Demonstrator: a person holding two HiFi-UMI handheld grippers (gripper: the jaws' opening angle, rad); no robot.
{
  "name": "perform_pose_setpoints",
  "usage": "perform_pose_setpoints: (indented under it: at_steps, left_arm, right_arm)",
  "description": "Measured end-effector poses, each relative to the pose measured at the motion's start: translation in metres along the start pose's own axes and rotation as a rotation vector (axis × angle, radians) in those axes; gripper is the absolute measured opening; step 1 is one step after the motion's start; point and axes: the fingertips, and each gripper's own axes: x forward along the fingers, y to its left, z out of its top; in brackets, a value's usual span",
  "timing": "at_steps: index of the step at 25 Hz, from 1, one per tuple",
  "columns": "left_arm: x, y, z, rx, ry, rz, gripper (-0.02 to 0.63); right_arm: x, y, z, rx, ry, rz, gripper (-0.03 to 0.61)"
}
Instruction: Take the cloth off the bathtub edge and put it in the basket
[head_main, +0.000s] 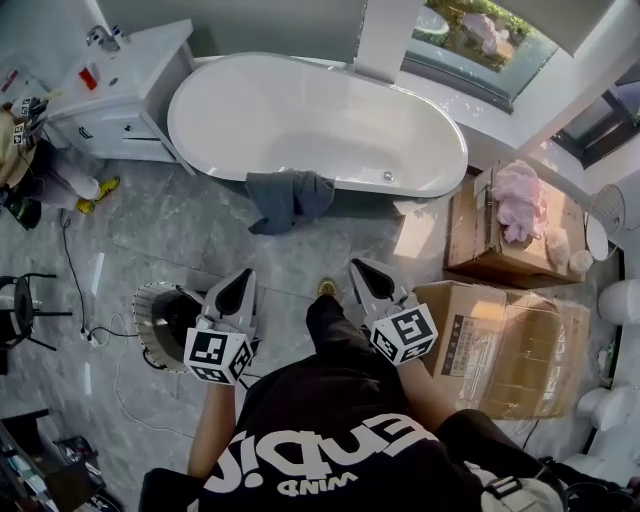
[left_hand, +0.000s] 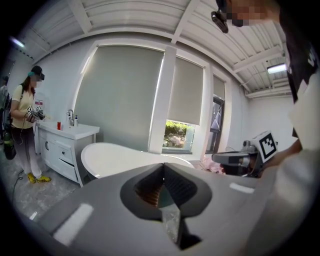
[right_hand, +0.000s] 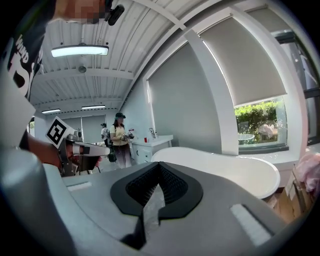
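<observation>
While the left gripper (head_main: 243, 274) and right gripper (head_main: 359, 267) are closed and empty, the cloth (head_main: 288, 198) drapes the tub (head_main: 320, 120) rim ahead, between them. The left looks slightly nearer.

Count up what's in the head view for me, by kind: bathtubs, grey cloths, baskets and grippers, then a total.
Bathtub: 1
Grey cloth: 1
Basket: 1
Grippers: 2 (left gripper, right gripper)
Total: 5

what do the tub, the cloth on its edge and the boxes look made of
Bathtub: glossy white, probably acrylic or enamel, judging by its smooth sheen.
Cloth: soft dark grey fabric, matte, hanging in folds.
Boxes: brown cardboard, matte, with folded flaps.
</observation>
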Motion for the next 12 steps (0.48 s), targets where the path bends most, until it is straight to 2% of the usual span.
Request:
perform_pose_setpoints:
  at_steps: [8,12]
  left_arm:
    - [0.076,0.028,0.043,-0.018,-0.016,0.034,-0.003]
    - [0.111,0.035,0.056,-0.017,-0.023,0.051,-0.003]
  right_arm:
    - [0.064,-0.055,0.041,-0.026,0.009,0.055,0.009]
    - [0.089,-0.082,0.049,-0.032,0.020,0.083,0.009]
